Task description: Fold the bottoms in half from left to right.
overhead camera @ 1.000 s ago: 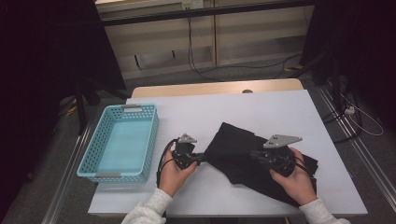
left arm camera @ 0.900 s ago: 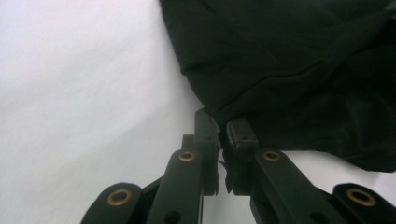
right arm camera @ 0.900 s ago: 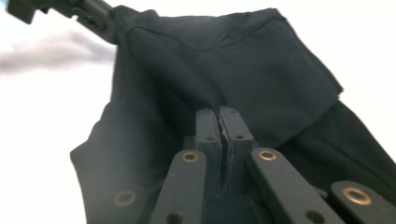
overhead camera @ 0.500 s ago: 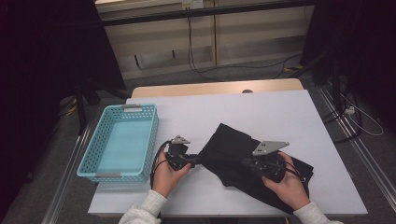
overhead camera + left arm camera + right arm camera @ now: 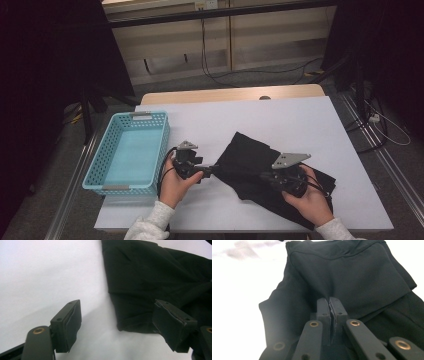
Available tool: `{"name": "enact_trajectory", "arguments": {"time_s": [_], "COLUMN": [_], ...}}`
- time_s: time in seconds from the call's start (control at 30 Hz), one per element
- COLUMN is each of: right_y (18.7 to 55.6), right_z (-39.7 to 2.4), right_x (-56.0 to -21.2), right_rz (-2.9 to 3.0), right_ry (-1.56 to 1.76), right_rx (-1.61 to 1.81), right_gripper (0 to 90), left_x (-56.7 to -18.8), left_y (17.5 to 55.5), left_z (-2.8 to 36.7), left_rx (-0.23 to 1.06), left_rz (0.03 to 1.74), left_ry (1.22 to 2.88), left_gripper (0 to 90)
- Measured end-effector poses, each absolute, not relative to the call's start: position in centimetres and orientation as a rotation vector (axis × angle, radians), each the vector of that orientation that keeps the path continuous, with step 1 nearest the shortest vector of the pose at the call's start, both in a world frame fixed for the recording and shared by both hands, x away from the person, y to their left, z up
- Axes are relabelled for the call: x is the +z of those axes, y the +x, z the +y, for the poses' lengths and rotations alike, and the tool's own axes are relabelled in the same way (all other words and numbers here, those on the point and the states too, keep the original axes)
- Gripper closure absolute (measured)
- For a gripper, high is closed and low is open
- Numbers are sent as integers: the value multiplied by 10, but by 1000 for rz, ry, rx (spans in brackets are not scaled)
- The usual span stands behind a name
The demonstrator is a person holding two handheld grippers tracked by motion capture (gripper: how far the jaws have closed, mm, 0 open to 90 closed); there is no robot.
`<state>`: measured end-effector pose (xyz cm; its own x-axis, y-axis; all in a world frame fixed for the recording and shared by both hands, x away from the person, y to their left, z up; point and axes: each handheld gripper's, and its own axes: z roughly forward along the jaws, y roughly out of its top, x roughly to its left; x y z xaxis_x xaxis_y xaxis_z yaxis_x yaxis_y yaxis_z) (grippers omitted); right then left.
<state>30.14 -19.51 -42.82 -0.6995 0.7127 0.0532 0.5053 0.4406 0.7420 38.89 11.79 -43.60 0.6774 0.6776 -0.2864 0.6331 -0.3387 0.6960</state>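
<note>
my left hand (image 5: 176, 181) comes in from the near edge, forearm angled up and inward, with the left gripper (image 5: 216, 169) lying level and pointing to the right. its jaws have just been opening and now stand wide apart, nothing pressed between the pads. my right hand (image 5: 307, 196) holds the right gripper (image 5: 263, 176) low, pointing left, its jaws closed tight together.
</note>
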Motion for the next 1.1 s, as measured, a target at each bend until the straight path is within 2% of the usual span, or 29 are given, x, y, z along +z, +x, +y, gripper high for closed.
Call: {"name": "enact_trajectory", "arguments": {"time_s": [0.53,1.1], "right_y": [280,280], "right_z": [-201,-208], "right_x": [-422,-423], "right_rz": [2431,2426], "right_ry": [1044,1071], "right_rx": [1133,1126], "right_gripper": [876,877], "left_x": [-439,-435], "left_y": [397,402], "left_z": [110,120], "left_rx": [80,112], "left_rz": [1002,1020], "left_ry": [2064,2051], "left_gripper": [214,183]}}
